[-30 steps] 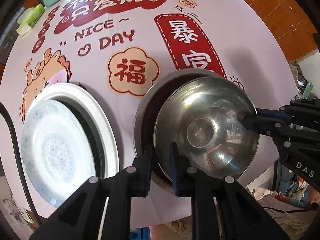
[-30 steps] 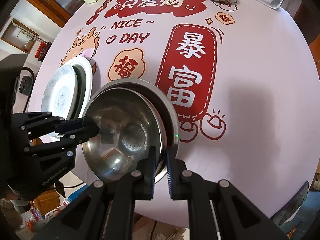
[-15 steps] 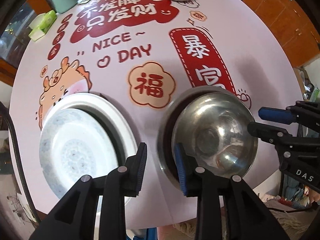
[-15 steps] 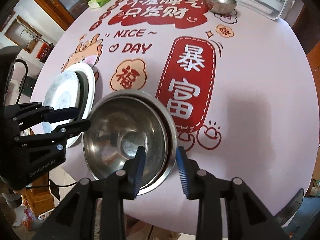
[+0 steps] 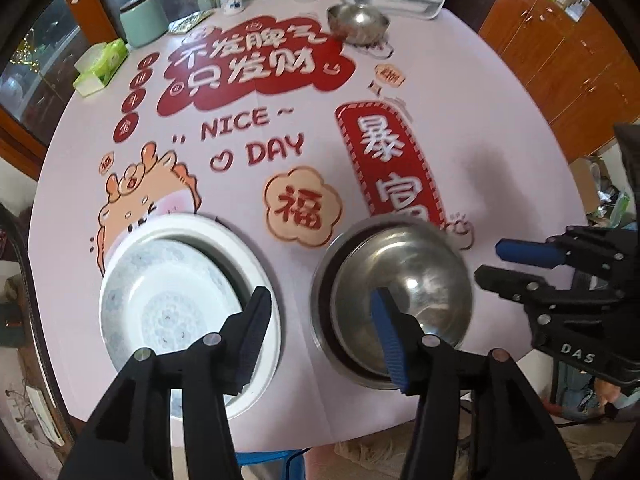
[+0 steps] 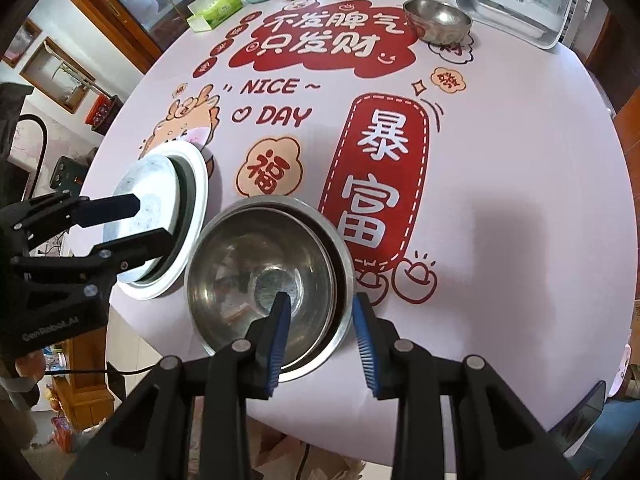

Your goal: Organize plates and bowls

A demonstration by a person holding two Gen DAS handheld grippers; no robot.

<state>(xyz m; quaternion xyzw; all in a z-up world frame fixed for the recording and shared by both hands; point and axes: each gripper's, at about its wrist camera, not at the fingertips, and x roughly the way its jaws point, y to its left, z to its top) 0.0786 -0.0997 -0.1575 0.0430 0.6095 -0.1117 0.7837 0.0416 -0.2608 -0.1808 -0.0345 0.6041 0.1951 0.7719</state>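
Steel bowls (image 6: 264, 280) sit nested at the surface's (image 6: 500, 168) near edge, beside stacked plates (image 5: 172, 304). Left claw (image 5: 320, 320) and right claw (image 6: 320, 328) hover wide, gripping nothing.

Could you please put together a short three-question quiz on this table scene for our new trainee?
1. True or false: the left gripper is shut on the steel bowl.
2. What does the patterned plate rest in?
A. a larger white plate
B. a dish rack
C. a steel tray
3. Fill in: a lone steel bowl stands at the table's ___ edge.

Key: 1 false, both grippers, the right gripper too, are open and hold nothing; 2 A; 3 far.
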